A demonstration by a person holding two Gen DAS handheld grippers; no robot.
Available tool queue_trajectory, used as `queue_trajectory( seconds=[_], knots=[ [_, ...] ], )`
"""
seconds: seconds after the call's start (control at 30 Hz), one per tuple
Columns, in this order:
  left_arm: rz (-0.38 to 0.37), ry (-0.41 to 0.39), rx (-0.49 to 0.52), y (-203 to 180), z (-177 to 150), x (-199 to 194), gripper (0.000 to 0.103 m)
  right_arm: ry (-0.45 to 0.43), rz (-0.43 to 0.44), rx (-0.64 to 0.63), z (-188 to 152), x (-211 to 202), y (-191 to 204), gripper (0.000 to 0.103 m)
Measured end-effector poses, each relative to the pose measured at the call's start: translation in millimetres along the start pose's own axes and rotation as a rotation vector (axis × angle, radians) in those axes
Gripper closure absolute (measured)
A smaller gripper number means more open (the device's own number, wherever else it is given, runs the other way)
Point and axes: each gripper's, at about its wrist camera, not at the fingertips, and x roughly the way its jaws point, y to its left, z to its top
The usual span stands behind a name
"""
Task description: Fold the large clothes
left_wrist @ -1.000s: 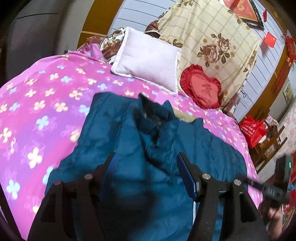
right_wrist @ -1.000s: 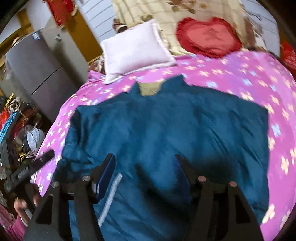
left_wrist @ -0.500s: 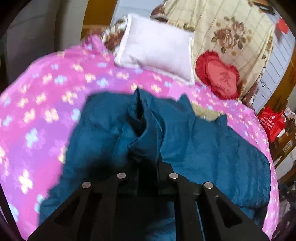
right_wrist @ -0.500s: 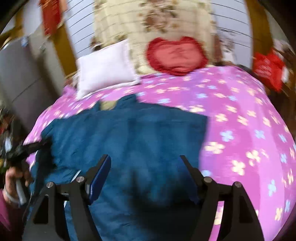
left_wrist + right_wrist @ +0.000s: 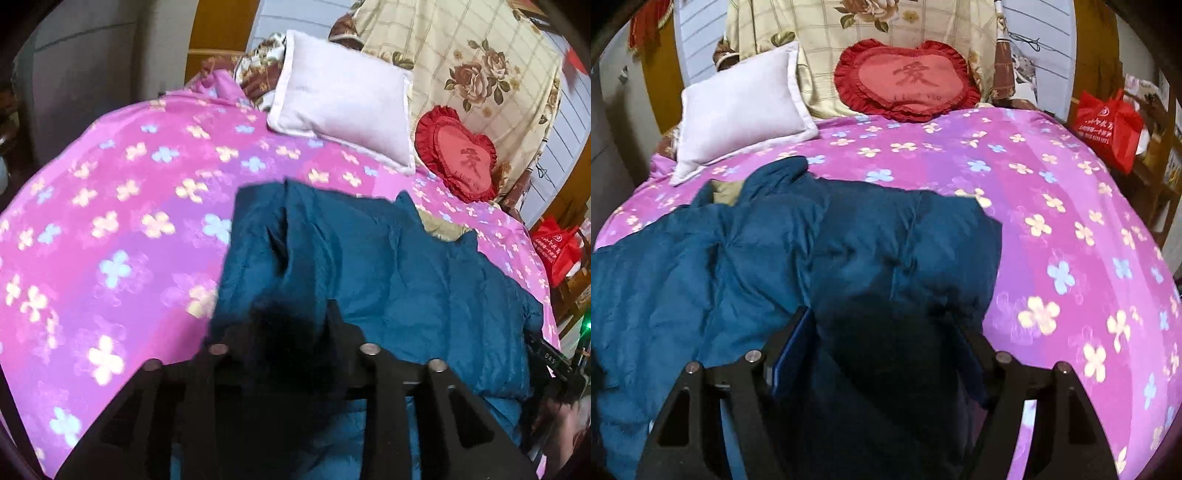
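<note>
A large dark teal padded jacket [image 5: 388, 266] lies on a pink flowered bedspread [image 5: 110, 221], collar toward the pillows. My left gripper [image 5: 288, 321] is shut on a bunched fold of the jacket's left side and holds it raised. In the right wrist view the jacket [image 5: 775, 258] fills the lower left. My right gripper [image 5: 882, 332] has its jaws spread wide with the jacket's right-side fabric bulging between them; the right finger is partly hidden by the cloth.
A white pillow [image 5: 343, 99], a red heart cushion [image 5: 458, 155] and a floral quilt [image 5: 480, 55] lie at the head of the bed. A red bag [image 5: 1108, 125] sits on wooden furniture to the right. Bare bedspread [image 5: 1071, 240] lies to the jacket's right.
My left gripper shut on a fold of the jacket and lifted it rightward. My right gripper moved to the jacket's right side, where fabric now sits between its jaws.
</note>
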Motion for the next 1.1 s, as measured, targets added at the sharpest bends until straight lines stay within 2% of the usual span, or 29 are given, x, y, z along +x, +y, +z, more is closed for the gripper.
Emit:
queue_trajectory(
  seconds=[0.1, 0.2, 0.3, 0.4, 0.5, 0.57, 0.63, 0.7, 0.8, 0.87, 0.97, 1.1],
  knots=[
    [0.017, -0.075, 0.03, -5.5, 5.3, -21.0, 0.086, -0.026, -0.005, 0.017, 0.0, -24.5, -3.8, 0.028],
    [0.049, -0.151, 0.036, -10.6, 10.7, -32.8, 0.086, -0.105, 0.1, 0.05, -2.0, -55.6, -3.3, 0.028],
    [0.064, -0.182, 0.024, -17.8, 15.3, -31.5, 0.086, -0.092, 0.152, -0.022, 5.2, -58.7, 19.3, 0.027],
    [0.07, -0.124, 0.061, -32.0, 13.6, -8.6, 0.086, -0.074, 0.152, -0.104, 9.5, -41.8, 42.5, 0.027],
    [0.154, -0.013, 0.109, -40.6, 7.4, 28.2, 0.086, -0.027, 0.079, -0.167, 12.2, -8.4, 51.4, 0.028],
    [0.154, 0.044, 0.119, -40.7, 0.0, 48.2, 0.086, -0.042, 0.044, -0.181, 13.2, 3.8, 46.7, 0.028],
    [0.136, 0.035, 0.111, -39.5, -6.9, 54.5, 0.086, -0.05, 0.032, -0.172, 14.7, 13.0, 39.5, 0.027],
    [0.125, 0.034, 0.112, -41.3, -10.2, 56.9, 0.086, -0.046, 0.066, -0.137, 15.8, 20.5, 29.8, 0.027],
    [0.14, 0.036, 0.132, -45.5, -13.2, 58.8, 0.086, -0.033, 0.086, -0.102, 16.4, 20.3, 21.7, 0.027],
    [0.142, 0.034, 0.149, -46.4, -15.4, 59.3, 0.086, -0.024, 0.111, -0.067, 14.9, 6.7, 16.7, 0.027],
    [0.135, 0.025, 0.144, -44.2, -16.2, 59.3, 0.086, -0.057, 0.183, -0.014, 3.4, -19.6, 3.0, 0.027],
    [0.146, 0.003, 0.152, -47.8, -21.0, 60.4, 0.084, -0.047, 0.116, -0.046, -19.2, -18.9, -9.5, 0.027]
  ],
)
